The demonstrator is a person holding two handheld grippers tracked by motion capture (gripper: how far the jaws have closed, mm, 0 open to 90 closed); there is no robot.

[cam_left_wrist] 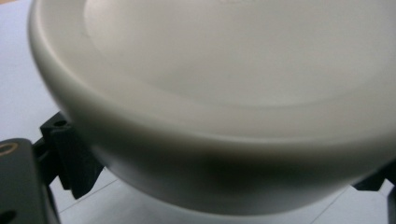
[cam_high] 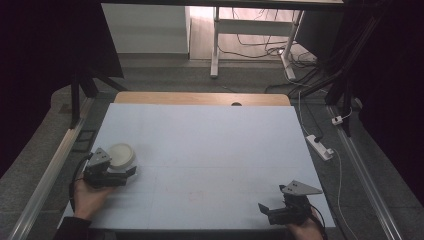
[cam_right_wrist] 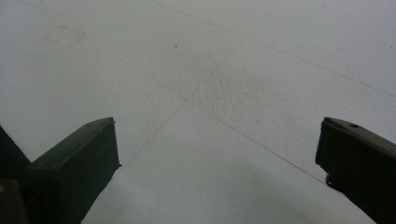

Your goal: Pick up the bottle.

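Note:
A white bowl [cam_high: 121,154] sits on the pale blue table top [cam_high: 200,145] near its left edge. My left gripper [cam_high: 120,168] is right up against the bowl's near side, with a black jaw on either side of it. In the left gripper view the bowl [cam_left_wrist: 224,93] looms very close, and the jaws stand spread wide to its left and right, under the rim. My right gripper [cam_high: 267,210] rests near the front right corner of the table. Its jaws are open over bare surface [cam_right_wrist: 217,149], with nothing between them.
A wooden strip [cam_high: 200,98] runs along the far edge of the table. On the floor to the right lie a white power strip [cam_high: 320,147] and cables. Metal rails [cam_high: 50,170] run along both sides of the table. A white desk frame [cam_high: 216,45] stands beyond.

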